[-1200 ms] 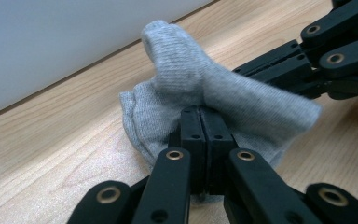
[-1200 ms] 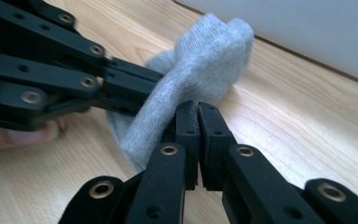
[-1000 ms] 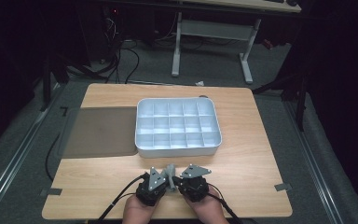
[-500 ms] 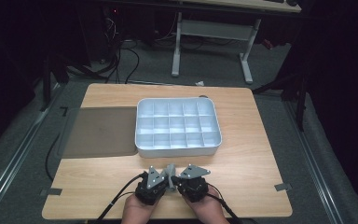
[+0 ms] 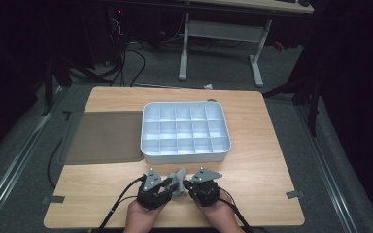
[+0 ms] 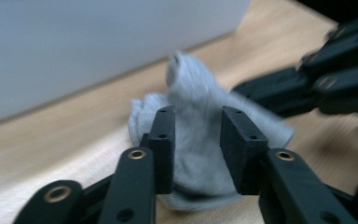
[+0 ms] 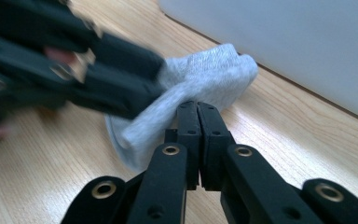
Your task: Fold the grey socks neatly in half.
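A small, crumpled light-grey fabric sock (image 5: 178,178) lies on the pale wooden desk (image 5: 252,145), near its front edge and between the two hand-held black tongs. The left tongs (image 6: 196,149) stand with their jaws parted, one on each side of the sock's bunched middle, and the cloth rises between them; it is not clear that they press it, so they read as open around it. The right tongs (image 7: 198,135) have their jaws drawn together with no gap, and in the right gripper view they appear to pinch an edge of the sock, whose folded bulk spreads beyond their tips toward the tray. In the high view the left tongs (image 5: 156,187) and the right tongs (image 5: 201,183) sit close together, each held in a hand coming from the bottom edge, the left hand (image 5: 141,218) and the right hand (image 5: 218,213), with a black cable trailing from each. Just behind the sock, apart from it, sits a white plastic tray with a grid of small compartments (image 5: 148,145); its plain outer wall shows in both gripper views. To the left of the tray, touching its side, a flat dark-grey rectangular mat (image 5: 104,137) lies on the desk.
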The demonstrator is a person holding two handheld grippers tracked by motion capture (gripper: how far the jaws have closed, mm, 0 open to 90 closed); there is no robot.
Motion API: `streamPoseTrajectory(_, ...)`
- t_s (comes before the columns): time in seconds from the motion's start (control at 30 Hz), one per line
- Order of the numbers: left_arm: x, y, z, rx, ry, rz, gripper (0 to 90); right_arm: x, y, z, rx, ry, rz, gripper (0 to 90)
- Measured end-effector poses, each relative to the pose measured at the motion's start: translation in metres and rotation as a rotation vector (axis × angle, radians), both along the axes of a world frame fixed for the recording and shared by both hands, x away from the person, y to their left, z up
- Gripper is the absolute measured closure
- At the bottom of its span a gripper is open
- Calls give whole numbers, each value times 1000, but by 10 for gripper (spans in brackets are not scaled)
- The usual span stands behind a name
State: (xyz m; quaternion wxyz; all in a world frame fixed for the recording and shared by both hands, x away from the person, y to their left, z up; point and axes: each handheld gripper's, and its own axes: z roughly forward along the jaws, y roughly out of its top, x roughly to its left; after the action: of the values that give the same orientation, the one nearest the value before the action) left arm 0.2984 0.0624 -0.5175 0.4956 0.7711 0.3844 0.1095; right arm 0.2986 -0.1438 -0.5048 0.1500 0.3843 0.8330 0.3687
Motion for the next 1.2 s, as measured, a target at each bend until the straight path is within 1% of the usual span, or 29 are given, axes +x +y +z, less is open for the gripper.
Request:
streamPoseTrajectory(0.03,-1,11,5,-20,-17,22,627,0,0,-1,-5,6,1,895)
streamPoseTrajectory(0.07,0,16,5,-30,-10,38,623,0,0,-2,-5,6,1,894)
streamPoseTrajectory(0.1,0,16,5,-30,-10,38,623,0,0,-2,-5,6,1,894)
streamPoseTrajectory(0.13,1,21,3,-32,10,48,623,0,1,-2,-3,7,-1,894)
streamPoseTrajectory(0.17,4,25,0,-32,48,53,622,1,1,-2,-2,7,-1,892)
streamPoseTrajectory(0.2,5,27,-4,-21,78,50,624,2,1,-3,-3,9,-4,891)
streamPoseTrajectory(0.23,7,27,-11,-1,129,35,643,2,2,-3,-2,8,-5,888)
streamPoseTrajectory(0.27,8,27,-14,-13,159,27,654,2,2,-3,-1,8,-7,888)
streamPoseTrajectory(0.3,8,27,-14,-13,159,27,673,2,2,-3,-1,8,-7,888)
streamPoseTrajectory(0.33,10,27,-16,-25,191,17,673,2,3,-3,2,6,-6,886)
streamPoseTrajectory(0.4,12,25,-18,-13,207,9,744,3,4,-2,-2,6,-10,882)
streamPoseTrajectory(0.5,11,21,-17,-13,210,-3,770,2,5,-1,-3,6,-8,882)
streamPoseTrajectory(0.57,7,11,-16,-6,204,-25,771,0,6,2,-5,-3,-3,882)
streamPoseTrajectory(0.6,7,11,-16,-6,204,-25,768,0,6,2,-5,-3,-3,882)
streamPoseTrajectory(0.63,5,7,-16,-6,201,-36,768,0,6,3,-8,-3,-2,882)
streamPoseTrajectory(0.67,3,1,-16,1,193,-50,759,0,6,4,-10,-5,-2,882)
streamPoseTrajectory(0.8,-1,-12,-15,21,169,-79,713,0,5,9,-8,-13,-2,882)
streamPoseTrajectory(0.93,0,-18,-16,33,168,-83,714,-2,6,10,-8,-9,5,883)
streamPoseTrajectory(0.97,0,-20,-15,46,161,-91,714,-3,6,10,-11,-10,6,884)
streamPoseTrajectory(1.0,-2,-23,-15,70,146,-112,707,-4,6,7,-11,-9,6,885)
streamPoseTrajectory(1.1,-2,-25,-15,74,143,-125,691,-4,5,5,-6,1,-1,887)
streamPoseTrajectory(1.2,-4,-29,-16,88,128,-137,687,-4,4,4,-8,1,0,887)
